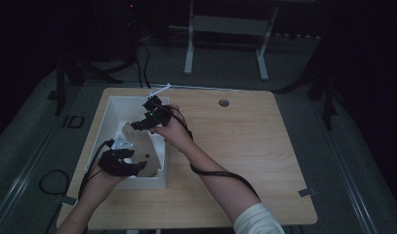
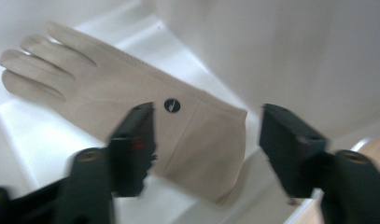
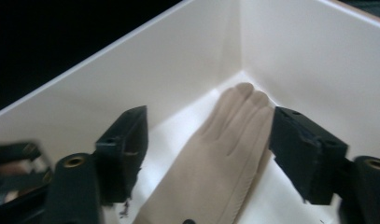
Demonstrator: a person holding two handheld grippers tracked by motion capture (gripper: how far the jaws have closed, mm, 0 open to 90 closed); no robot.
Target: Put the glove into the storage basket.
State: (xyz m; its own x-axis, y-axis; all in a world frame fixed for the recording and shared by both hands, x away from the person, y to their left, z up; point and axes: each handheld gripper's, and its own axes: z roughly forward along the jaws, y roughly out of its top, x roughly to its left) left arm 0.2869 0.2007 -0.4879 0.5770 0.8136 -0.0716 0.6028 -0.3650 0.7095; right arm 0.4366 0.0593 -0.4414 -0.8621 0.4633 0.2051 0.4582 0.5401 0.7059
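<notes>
A beige glove [image 2: 127, 112] lies flat on the floor of the white box [image 1: 108, 114], which sits at nine o'clock on the wooden table [image 1: 245, 146]; the left gripper [image 2: 206, 140] hovers over the cuff, jaws wide, gripping nothing; the right gripper [image 3: 208, 154], at the box's twelve o'clock, stands wide above the glove's fingers, pads clear.

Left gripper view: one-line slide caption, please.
Open left gripper above a beige glove lying flat in the white box.
</notes>
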